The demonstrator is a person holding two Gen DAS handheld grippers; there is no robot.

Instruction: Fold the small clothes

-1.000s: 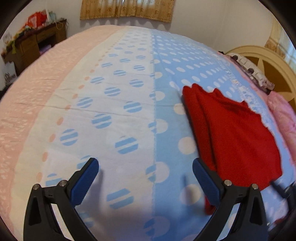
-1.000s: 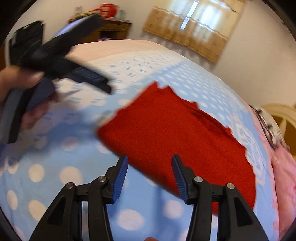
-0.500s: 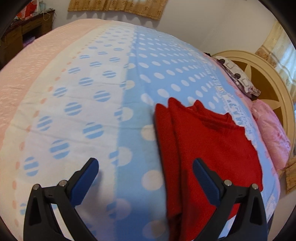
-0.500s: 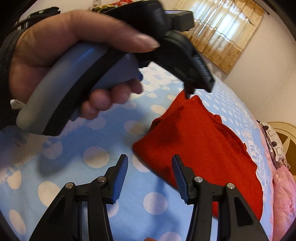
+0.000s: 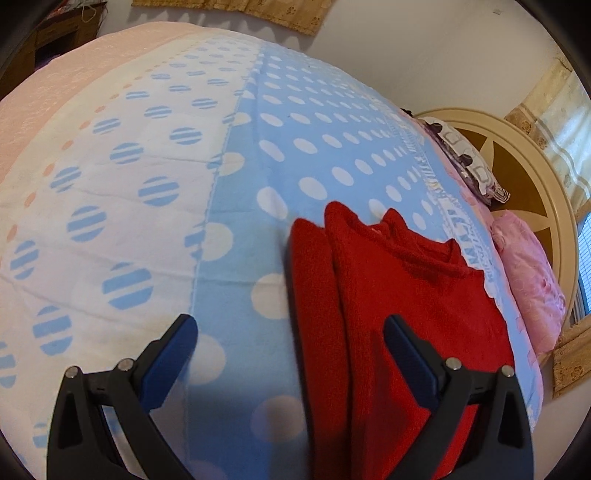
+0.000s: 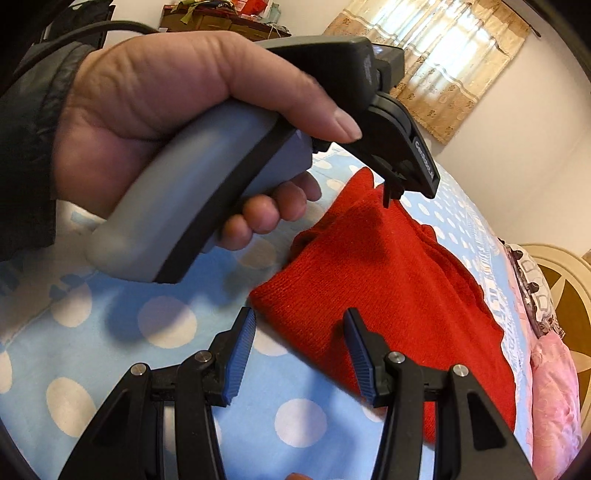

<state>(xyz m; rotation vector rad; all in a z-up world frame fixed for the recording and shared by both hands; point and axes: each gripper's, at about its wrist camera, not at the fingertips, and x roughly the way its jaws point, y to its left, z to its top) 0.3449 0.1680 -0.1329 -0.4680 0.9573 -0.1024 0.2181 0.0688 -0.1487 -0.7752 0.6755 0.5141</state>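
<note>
A red knitted garment [image 5: 399,295] lies folded lengthwise on the blue dotted bedspread [image 5: 280,155], its collar at the far end. My left gripper [image 5: 290,336] hovers open over the garment's left edge, nothing between its blue pads. In the right wrist view the same garment [image 6: 388,273] lies ahead, its near corner just beyond my right gripper [image 6: 301,343], which stands open and empty above the bedspread [image 6: 170,321]. A hand [image 6: 177,110] holding the left gripper's grey handle fills the upper left of that view.
The bed's left part is white with striped blue circles [image 5: 125,206], then pink. A pink quilt [image 5: 532,280] and a patterned pillow [image 5: 465,158] lie by the round cream headboard [image 5: 535,177] on the right. A wooden desk [image 6: 221,18] stands by the far wall.
My left gripper has swung right, so the red garment now sits between and ahead of its fingers. In the right wrist view the hand with the left gripper came in close; the right gripper edged toward the garment's corner.
</note>
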